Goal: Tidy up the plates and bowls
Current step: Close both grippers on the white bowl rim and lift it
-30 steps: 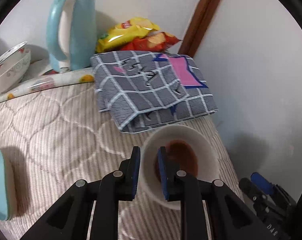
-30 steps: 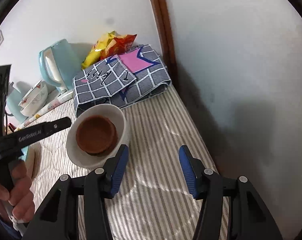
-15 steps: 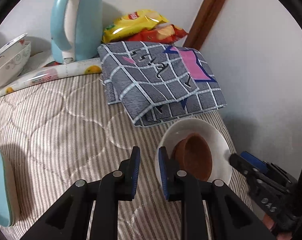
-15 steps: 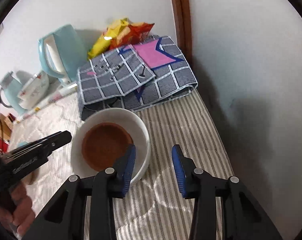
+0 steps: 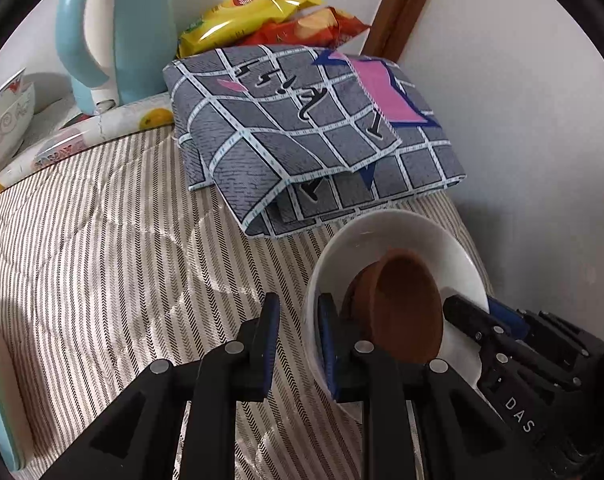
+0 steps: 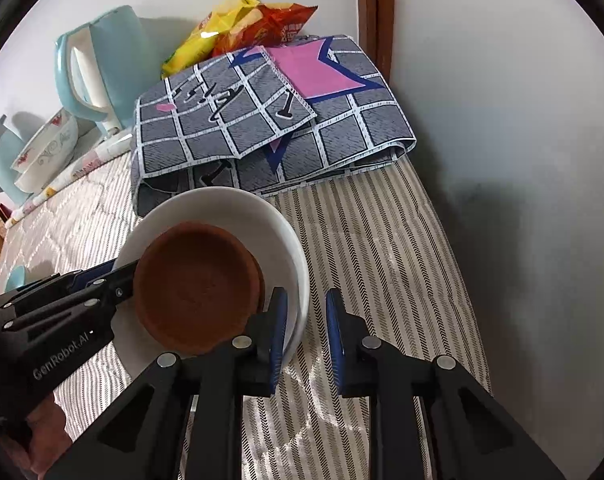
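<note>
A white bowl (image 5: 401, 236) (image 6: 238, 208) sits tilted on the striped bed cover, just in front of the folded cloth. A smaller brown bowl (image 5: 405, 312) (image 6: 194, 292) leans inside it. My left gripper (image 5: 298, 340) is shut on the white bowl's left rim, one finger inside and one outside; in the right wrist view the left gripper (image 6: 114, 276) reaches in from the left. My right gripper (image 6: 305, 332) straddles the opposite rim, its jaws closing on the wall. In the left wrist view the right gripper (image 5: 481, 320) shows at the bowl's right edge.
A folded grey checked cloth (image 5: 309, 132) (image 6: 262, 132) lies right behind the bowl. A light blue kettle (image 5: 114, 32), snack bags (image 5: 262, 12) and stacked floral bowls (image 6: 46, 152) stand at the back left. A white wall (image 6: 501, 160) closes the right side.
My right gripper has moved left to the white bowl and narrowed its jaws over the rim. The left gripper has sunk with the bowl, and the brown bowl has tipped inside.
</note>
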Available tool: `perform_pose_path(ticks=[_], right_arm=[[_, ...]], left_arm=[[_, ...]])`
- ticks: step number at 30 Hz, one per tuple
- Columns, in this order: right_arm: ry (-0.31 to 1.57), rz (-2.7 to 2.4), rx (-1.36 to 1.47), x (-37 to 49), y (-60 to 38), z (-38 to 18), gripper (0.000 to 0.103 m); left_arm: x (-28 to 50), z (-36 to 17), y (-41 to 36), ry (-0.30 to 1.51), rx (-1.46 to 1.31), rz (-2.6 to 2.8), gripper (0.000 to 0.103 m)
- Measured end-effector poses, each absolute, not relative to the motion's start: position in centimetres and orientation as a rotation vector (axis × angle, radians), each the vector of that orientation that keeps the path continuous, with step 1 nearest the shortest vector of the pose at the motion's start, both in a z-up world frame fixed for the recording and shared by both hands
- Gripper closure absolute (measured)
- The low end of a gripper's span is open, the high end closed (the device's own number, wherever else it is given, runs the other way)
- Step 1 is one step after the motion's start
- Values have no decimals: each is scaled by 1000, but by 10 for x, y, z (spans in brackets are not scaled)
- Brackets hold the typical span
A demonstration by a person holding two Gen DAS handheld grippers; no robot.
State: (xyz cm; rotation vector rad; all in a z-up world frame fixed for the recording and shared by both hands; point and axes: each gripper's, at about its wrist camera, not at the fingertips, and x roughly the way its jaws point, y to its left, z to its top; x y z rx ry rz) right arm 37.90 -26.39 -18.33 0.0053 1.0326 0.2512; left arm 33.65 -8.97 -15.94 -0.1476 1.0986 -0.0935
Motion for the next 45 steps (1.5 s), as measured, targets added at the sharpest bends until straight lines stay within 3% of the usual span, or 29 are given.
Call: perform_pose_path(ticks=[13,21,41,45], right_arm=[[1078,224,1,388,-263,-197,78],[1079,190,-9,393,-268,-201,58],[1046,185,45,389,-273,-203,56],[1041,195,51,388,-271,-203,68]], left_arm=[[350,-172,-98,1119,-119,-87,81],[352,-174,-91,1112,-138,-86,77],[349,-176,-84,1122,-170,-97,74],[346,-175,-87,1099,-158,-94,78]])
